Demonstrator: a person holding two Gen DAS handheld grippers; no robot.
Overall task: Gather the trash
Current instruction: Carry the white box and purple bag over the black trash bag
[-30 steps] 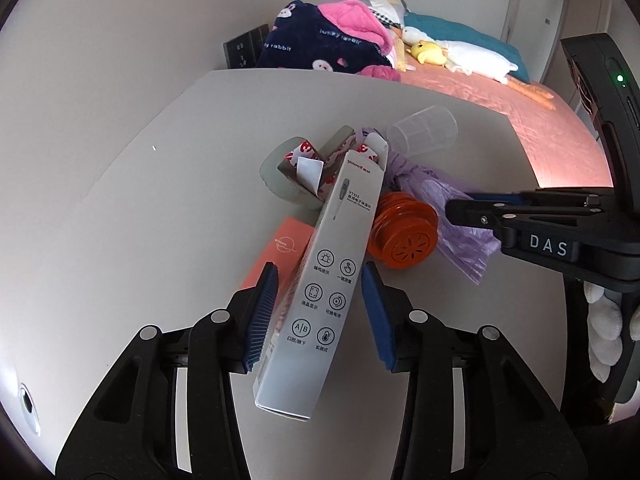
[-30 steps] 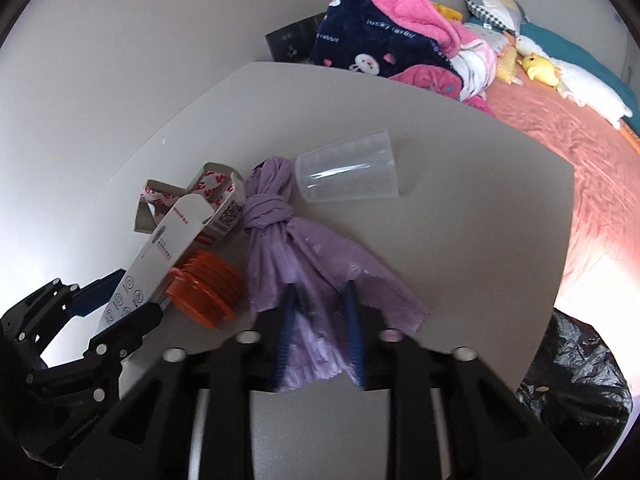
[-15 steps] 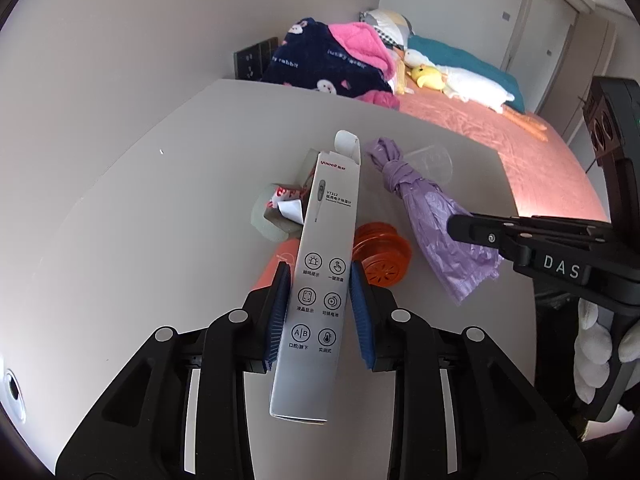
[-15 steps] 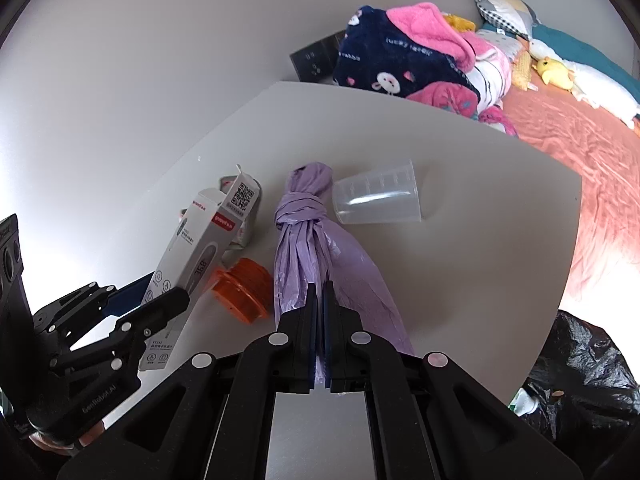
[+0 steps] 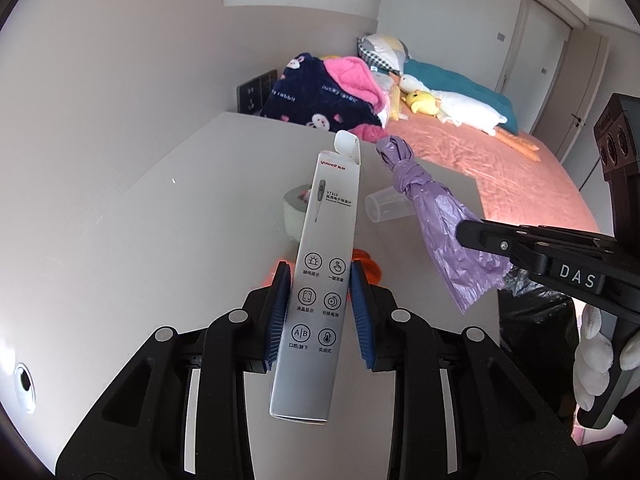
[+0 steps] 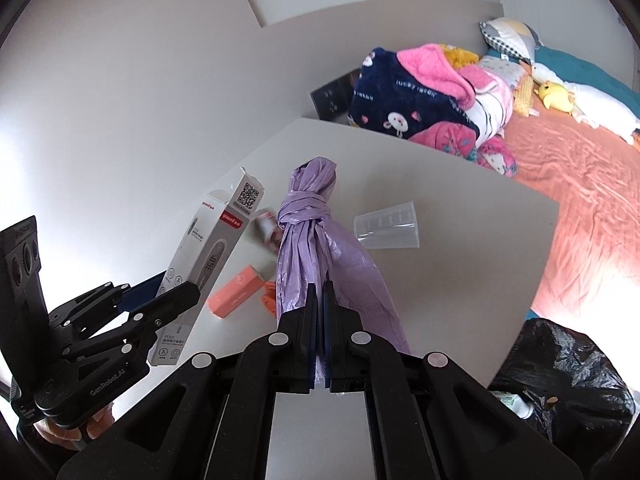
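Now keep left gripper [image 5: 319,312] clamped on the thermometer box [image 5: 318,280], right gripper [image 6: 320,312] pinched on the purple bag [image 6: 320,240]; carry both level to the black trash bag [image 6: 560,364].

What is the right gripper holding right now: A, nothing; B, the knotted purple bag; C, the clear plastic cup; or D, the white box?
B: the right gripper is shut on the knotted purple bag, which hangs lifted off the table, while the clear plastic cup lies untouched on it.
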